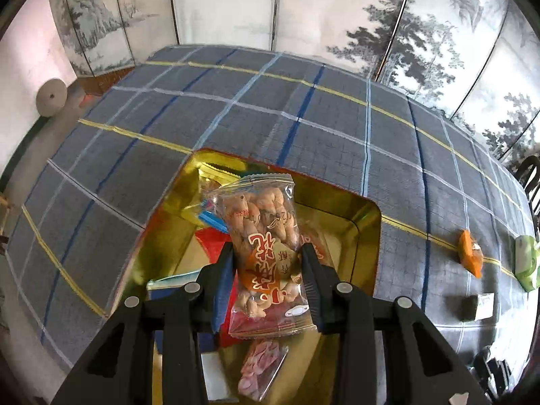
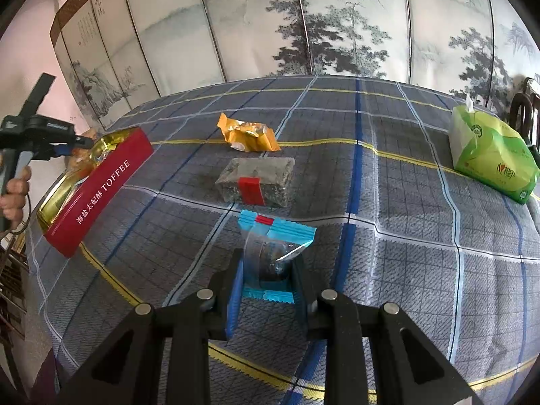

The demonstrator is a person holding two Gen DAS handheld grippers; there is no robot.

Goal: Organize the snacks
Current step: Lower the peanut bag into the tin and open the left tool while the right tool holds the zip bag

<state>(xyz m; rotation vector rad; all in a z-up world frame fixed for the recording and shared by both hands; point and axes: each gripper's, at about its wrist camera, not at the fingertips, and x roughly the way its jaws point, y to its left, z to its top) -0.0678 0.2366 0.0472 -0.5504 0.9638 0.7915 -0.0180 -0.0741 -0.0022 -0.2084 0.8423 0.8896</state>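
Observation:
My left gripper [image 1: 266, 260] is shut on a clear packet of peanut snacks [image 1: 266, 236] and holds it over the open gold-lined tin [image 1: 357, 216]. The tin holds several snack packets, among them a pink one [image 1: 260, 368]. From the right wrist view the tin [image 2: 98, 185] is a red TOFFEE box at the left, with the left gripper [image 2: 72, 148] above it. My right gripper [image 2: 268, 270] is shut on a blue-edged clear packet [image 2: 273, 246] just above the cloth. An orange packet [image 2: 248, 133] and a grey packet with a red band [image 2: 256, 182] lie ahead.
A blue plaid cloth [image 2: 405, 202] covers the table. A green tissue pack [image 2: 489, 155] lies at the far right. A painted folding screen [image 2: 303, 17] stands behind the table. In the left wrist view the orange packet [image 1: 469, 253] and tissue pack [image 1: 526, 260] lie at the right.

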